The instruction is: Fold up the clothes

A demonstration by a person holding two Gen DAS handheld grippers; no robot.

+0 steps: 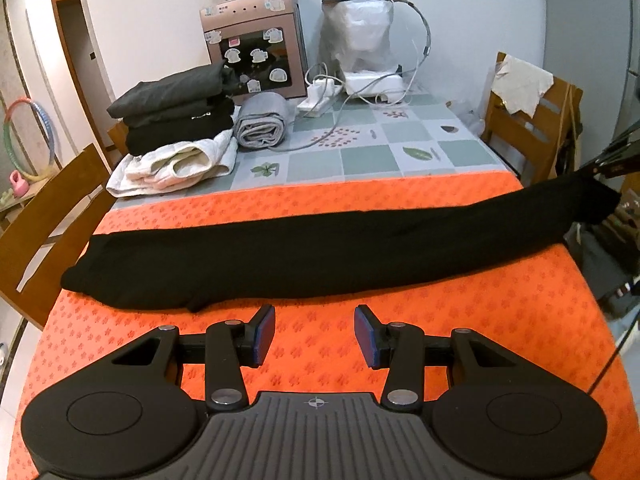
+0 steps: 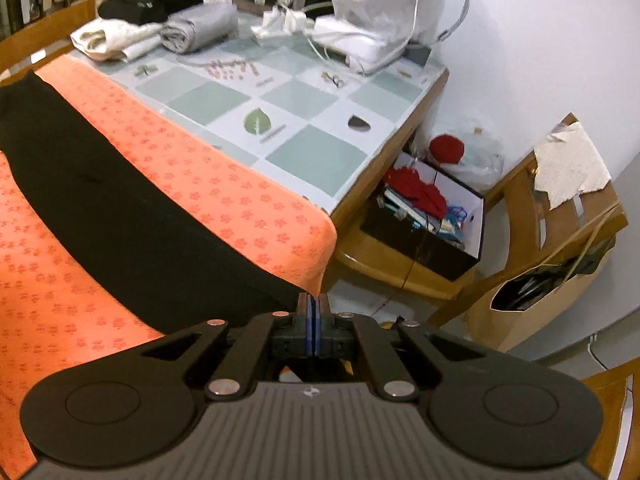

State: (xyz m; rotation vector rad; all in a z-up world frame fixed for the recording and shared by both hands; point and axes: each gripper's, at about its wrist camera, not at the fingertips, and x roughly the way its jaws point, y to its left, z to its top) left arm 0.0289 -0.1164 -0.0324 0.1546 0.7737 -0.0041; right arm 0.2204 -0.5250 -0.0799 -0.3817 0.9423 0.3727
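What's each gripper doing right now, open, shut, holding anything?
Left gripper: open, empty, above the orange patterned cloth.
Right gripper: shut on the end of the long folded black garment.

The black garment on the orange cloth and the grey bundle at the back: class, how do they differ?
The black garment is a long band stretched across the orange cloth; the grey bundle is a short, compact roll. The black garment has one end pinched in the right gripper; the grey bundle lies untouched. Both are fabric on one table.

L gripper [image 1: 315,334]: fingers apart, empty | R gripper [image 2: 314,320]: fingers closed
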